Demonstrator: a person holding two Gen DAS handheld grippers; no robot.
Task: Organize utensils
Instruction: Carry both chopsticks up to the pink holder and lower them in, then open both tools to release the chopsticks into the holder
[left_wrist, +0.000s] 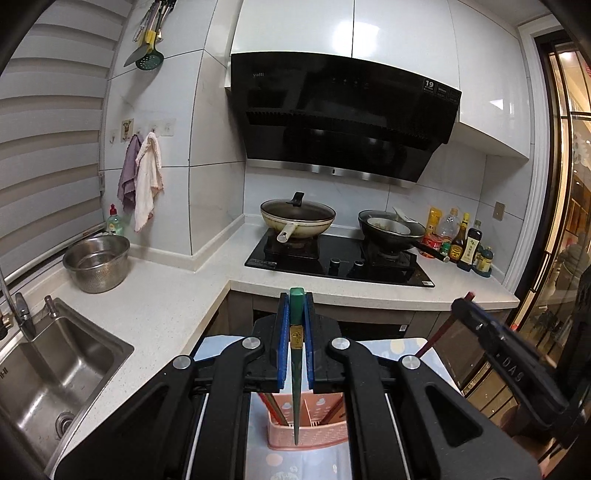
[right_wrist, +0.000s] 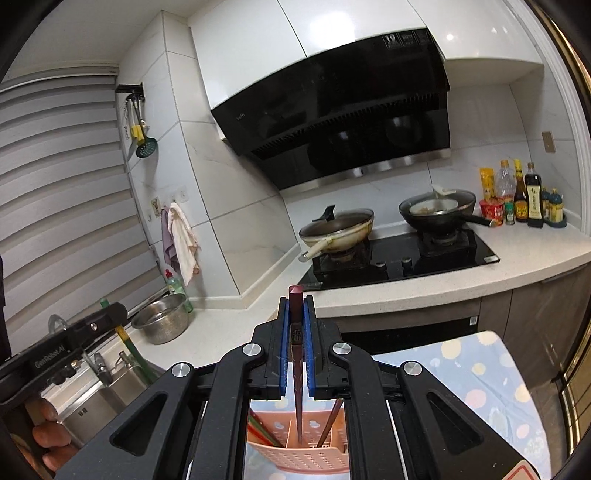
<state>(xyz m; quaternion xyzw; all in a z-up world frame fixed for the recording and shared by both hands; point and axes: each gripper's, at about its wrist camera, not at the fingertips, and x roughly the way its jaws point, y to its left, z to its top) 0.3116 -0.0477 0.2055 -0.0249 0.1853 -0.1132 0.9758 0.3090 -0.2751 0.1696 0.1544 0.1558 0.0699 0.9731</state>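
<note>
- A steel sink (left_wrist: 55, 373) is seen at the far left, set into the white bench (left_wrist: 162, 306), with a steel colander bowl (left_wrist: 98, 263) standing behind it.
- A green chopstick (left_wrist: 295, 354) is gripped between the blue pads of the left claw (left_wrist: 296, 306); its tip is pointed down into the pink utensil basket (left_wrist: 310, 432).
- The basket is placed on a dotted blue cloth (right_wrist: 491, 384), and several other chopsticks (right_wrist: 264, 430) are leaned inside it.
- A dark red chopstick (right_wrist: 297, 354) is clamped in the right claw (right_wrist: 296, 306), held upright over the basket's middle part, tip lowered just inside.
- Two pans are seen on the black hob (right_wrist: 402, 258) farther back, with sauce bottles (right_wrist: 524, 199) grouped at the far right.
</note>
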